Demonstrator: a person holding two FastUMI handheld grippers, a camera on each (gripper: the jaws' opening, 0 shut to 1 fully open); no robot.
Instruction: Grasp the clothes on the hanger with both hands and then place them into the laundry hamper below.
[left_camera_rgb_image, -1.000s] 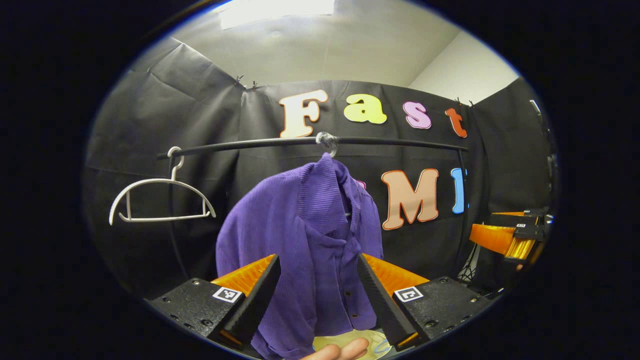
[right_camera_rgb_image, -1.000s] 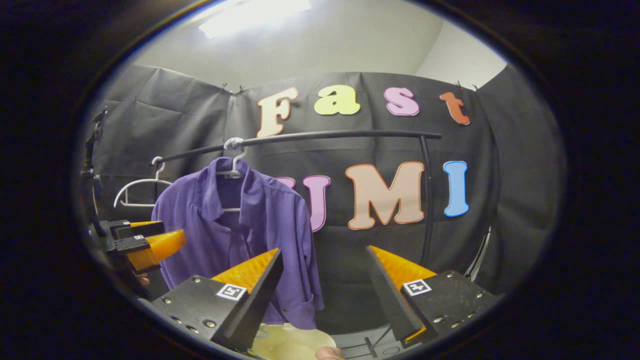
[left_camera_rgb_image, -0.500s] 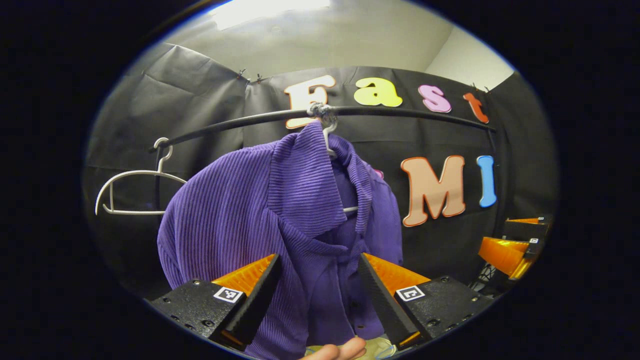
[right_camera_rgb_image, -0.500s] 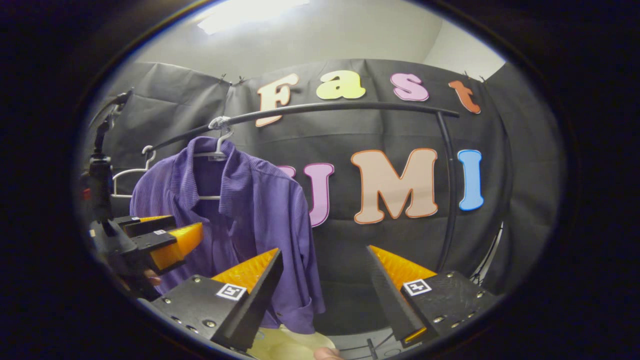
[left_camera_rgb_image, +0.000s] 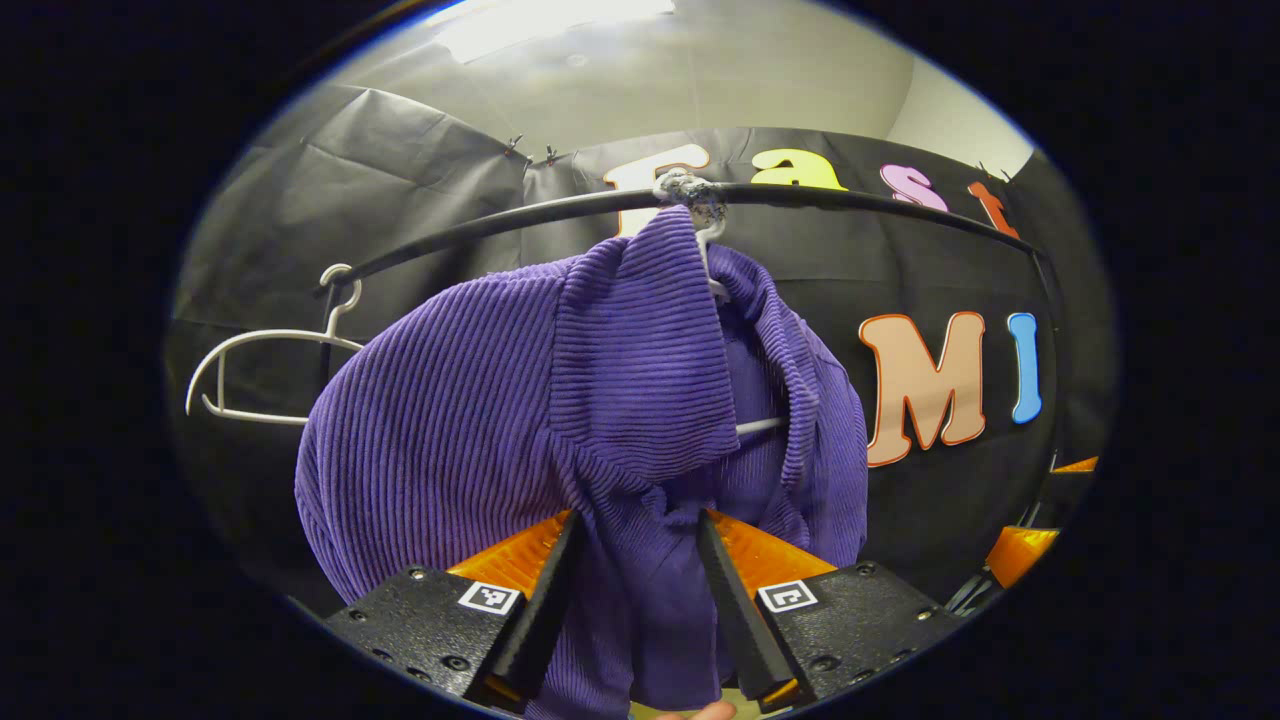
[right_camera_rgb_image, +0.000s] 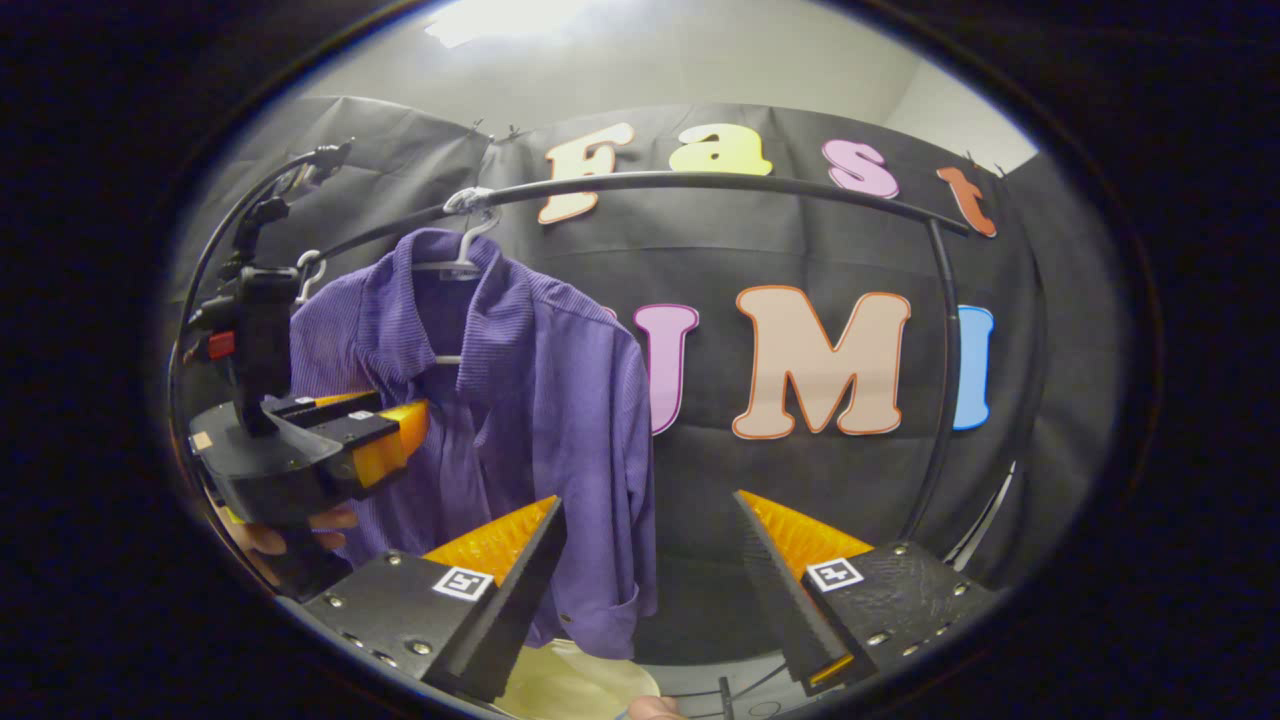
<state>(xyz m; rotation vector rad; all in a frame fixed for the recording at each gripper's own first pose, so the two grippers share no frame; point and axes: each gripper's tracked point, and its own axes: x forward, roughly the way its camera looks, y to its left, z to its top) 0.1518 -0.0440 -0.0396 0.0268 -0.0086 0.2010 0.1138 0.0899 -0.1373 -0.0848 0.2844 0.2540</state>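
Since the earlier frame, left tool (left_camera_rgb_image: 630, 600) has closed in on the purple shirt (left_camera_rgb_image: 520, 400); its fingers now sit narrower, straddling the front fabric just under the collar. Whether both fingers actually press the cloth: cannot tell. Right tool (right_camera_rgb_image: 650, 590) stands open, holding nothing, beside the shirt's far sleeve edge and apart from it.

Shirt location: on its white hanger (right_camera_rgb_image: 455, 262), hooked on the black rail (right_camera_rgb_image: 700, 185). An empty hanger (left_camera_rgb_image: 260, 370) hangs further along the rail. A pale rim at the bottom of the right gripper view is probably the laundry hamper (right_camera_rgb_image: 570, 685), directly below the shirt.

Step in hand: securing the two-sided grasp. To do it well:
- seat left fingers fully on a thick fold before pulling;
- bring right tool onto the opposite shoulder or placket;
- lift the shoulders off the hanger ends rather than dragging down, or the hanger may come off the rail.
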